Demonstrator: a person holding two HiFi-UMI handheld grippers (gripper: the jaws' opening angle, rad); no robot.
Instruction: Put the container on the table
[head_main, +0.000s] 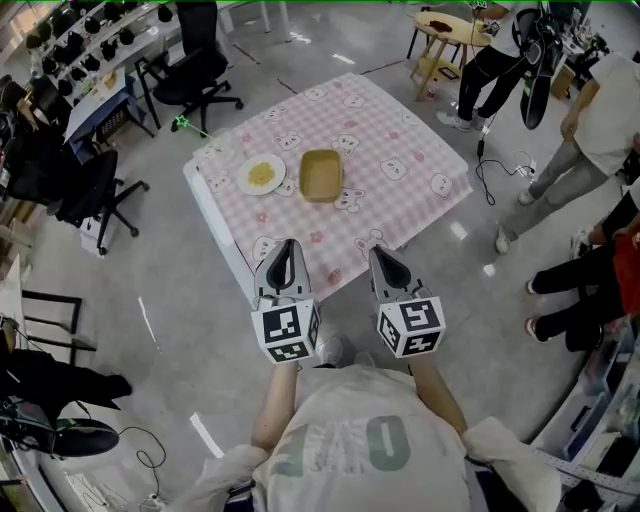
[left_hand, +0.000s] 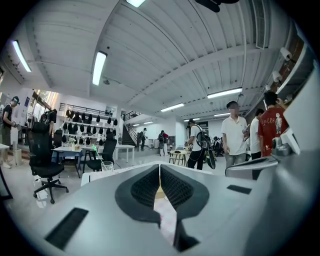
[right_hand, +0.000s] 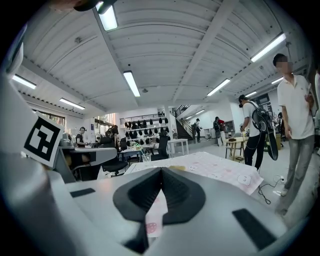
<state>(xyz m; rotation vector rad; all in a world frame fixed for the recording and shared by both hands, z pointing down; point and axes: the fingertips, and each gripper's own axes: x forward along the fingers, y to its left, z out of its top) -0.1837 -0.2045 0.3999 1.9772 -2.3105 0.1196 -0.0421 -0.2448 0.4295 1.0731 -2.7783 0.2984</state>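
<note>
Your left gripper (head_main: 288, 246) has its jaws pressed together with nothing between them. Your right gripper (head_main: 384, 256) is the same, closed and empty; each gripper view shows only a thin seam between the pads. You hold both close to your chest, short of the near edge of the table under the pink checked cloth (head_main: 400, 190). The shallow tan rectangular container (head_main: 320, 175) already sits on that cloth at your 12 o'clock, near the middle, so the task looks done or not under way.

Should you reach in anyway, the white round plate of yellow food (head_main: 261, 175) lies just beside the container at its 9 o'clock. A wide sweep from your left would likely knock the plate or scatter the food. With jaws closed you could only push the container, and a push may bunch the loose cloth, which drapes over the table edge.

Around you:
- Black office chairs stand at 10 o'clock (head_main: 75, 190) and 11 o'clock (head_main: 200, 70), apart from the table.
- A clear glass cup (left_hand: 106, 166) shows near the table's left corner in the left gripper view.
- A small round wooden table (head_main: 450, 35) sits at 1 o'clock.
- A black floor cable (head_main: 487, 170) and people standing (head_main: 605, 110) fill 2 to 3 o'clock.

Nothing stands between your grippers and the container.
</note>
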